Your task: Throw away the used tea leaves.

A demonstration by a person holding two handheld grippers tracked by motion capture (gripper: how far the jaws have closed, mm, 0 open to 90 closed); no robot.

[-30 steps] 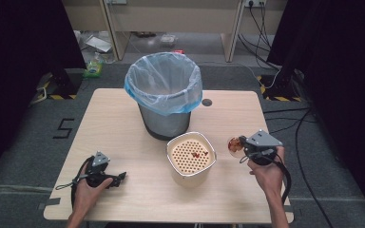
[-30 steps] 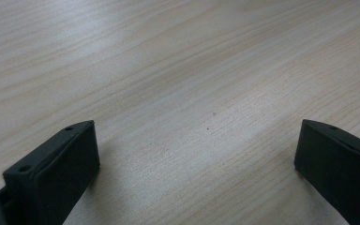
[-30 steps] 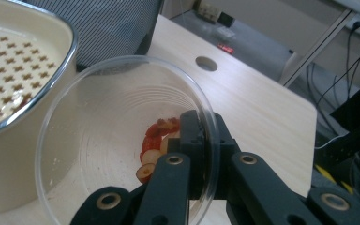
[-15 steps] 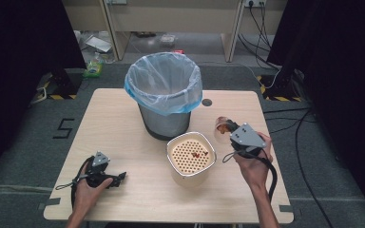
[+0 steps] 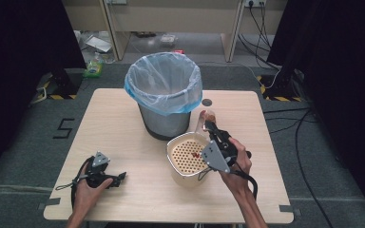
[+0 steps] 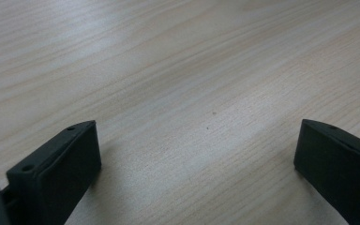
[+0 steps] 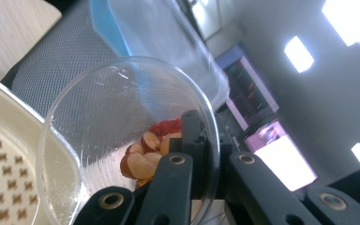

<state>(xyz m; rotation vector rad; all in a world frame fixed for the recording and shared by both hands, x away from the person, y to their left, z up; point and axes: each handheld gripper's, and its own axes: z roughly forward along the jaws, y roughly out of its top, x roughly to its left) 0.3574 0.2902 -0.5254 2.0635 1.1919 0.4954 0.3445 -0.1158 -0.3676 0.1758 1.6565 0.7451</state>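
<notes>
Clear round plastic cup (image 7: 122, 140) — red-brown fruit pieces (image 7: 145, 157).

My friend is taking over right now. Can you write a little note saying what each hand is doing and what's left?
Right gripper: shut on the rim of a clear plastic cup of reddish-brown food scraps, tilted above the cream strainer bowl, beside the grey bin with a blue liner.
Left gripper: open, empty, low over the wooden table.
Done: cup lifted.
Left: probably emptying it; bowl or bin, I can't tell.
</notes>
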